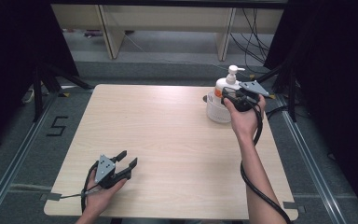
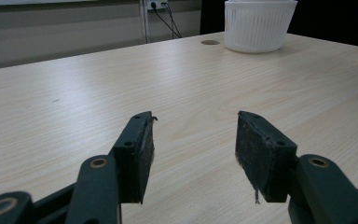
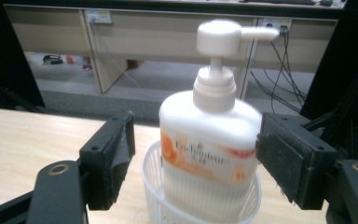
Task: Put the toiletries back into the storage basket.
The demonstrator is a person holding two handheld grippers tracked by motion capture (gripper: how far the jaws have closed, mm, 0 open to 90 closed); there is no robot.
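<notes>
The table (image 1: pixel 168 140) is a pale wood-grain top, bare across most of its width. Near its far right corner stands a white basket (image 3: pixel 158 200), round, with thin ribbed slats in its wall, and in it stands the pump bottle (image 3: pixel 207 140), upright. The bottle is white and flattened, broad across its shoulders, with an orange fruit print and a line of lettering across the front; a white collar sits on its neck, and above that a white pump head whose spout points off to the right in the right gripper view. The bottle's lower part sits inside the basket, its shoulders and pump rising clear above the rim. The right gripper (image 3: pixel 196 154) is held up to the bottle with its jaws spread wide, one on each side of the bottle's body at label height; the right-hand jaw looks very close to the bottle's side, possibly touching it, the left-hand one stands off with a clear gap, so nothing is clamped. In the high view this gripper (image 1: pixel 237 98) sits just in front of the bottle. The left gripper (image 2: pixel 193 140) is low over the table's near left part, jaws wide apart with only bare wood between them, holding nothing; the basket (image 2: pixel 260 25) lies far ahead of it, beyond its right-hand jaw.
</notes>
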